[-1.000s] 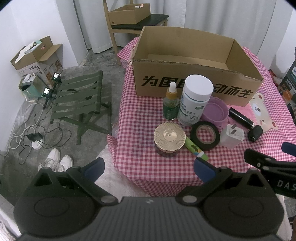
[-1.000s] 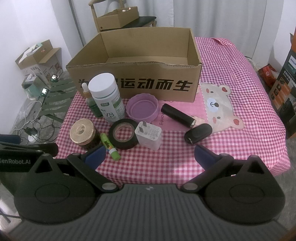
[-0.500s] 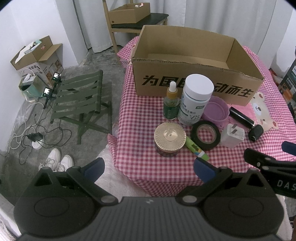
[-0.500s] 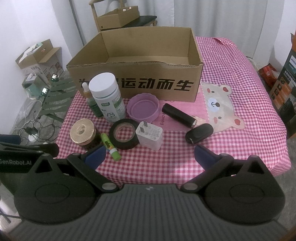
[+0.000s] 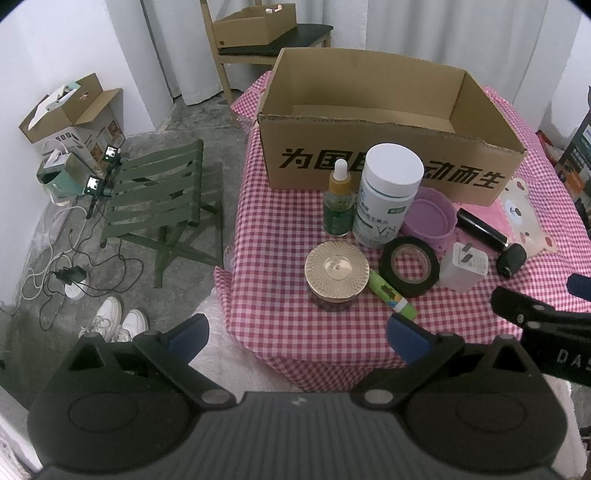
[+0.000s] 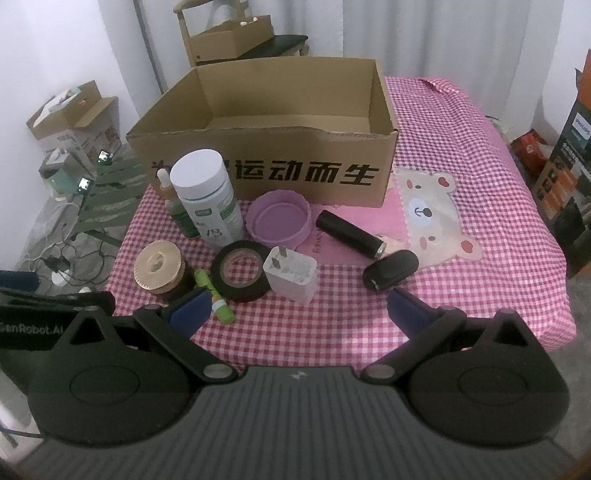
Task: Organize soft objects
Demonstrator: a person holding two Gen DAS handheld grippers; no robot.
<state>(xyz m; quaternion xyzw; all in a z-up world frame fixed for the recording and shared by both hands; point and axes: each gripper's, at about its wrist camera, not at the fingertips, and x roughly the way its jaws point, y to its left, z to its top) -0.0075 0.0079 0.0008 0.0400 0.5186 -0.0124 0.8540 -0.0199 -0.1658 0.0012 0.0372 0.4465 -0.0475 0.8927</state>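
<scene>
An open cardboard box (image 6: pixel 266 147) (image 5: pixel 388 147) stands at the back of the pink checked table (image 6: pixel 480 206). In front of it lie a purple soft bowl (image 6: pixel 279 219) (image 5: pixel 430 218), a bear-face soft mat (image 6: pixel 432 218) (image 5: pixel 522 218), a black tape roll (image 6: pixel 242 269) (image 5: pixel 410 266), a white charger (image 6: pixel 291 273), a white bottle (image 6: pixel 207 195), a green dropper bottle (image 5: pixel 339 199), a gold-lidded jar (image 5: pixel 337 271), a green tube (image 5: pixel 391 295), a black cylinder (image 6: pixel 351 234) and a black pod (image 6: pixel 391 267). My right gripper (image 6: pixel 299 314) is open at the table's near edge. My left gripper (image 5: pixel 295 338) is open, over the table's left corner.
A green folding stool (image 5: pixel 159 199), cables and a power strip (image 5: pixel 70 277), white shoes (image 5: pixel 114 321) and open boxes (image 5: pixel 70 110) sit on the floor to the left. A wooden chair with a box (image 5: pixel 258 33) stands behind the table. Packaged goods (image 6: pixel 569 170) stand at right.
The right gripper has moved forward and lower toward the items on the table. The left gripper has barely shifted. Both stay open and hold nothing.
</scene>
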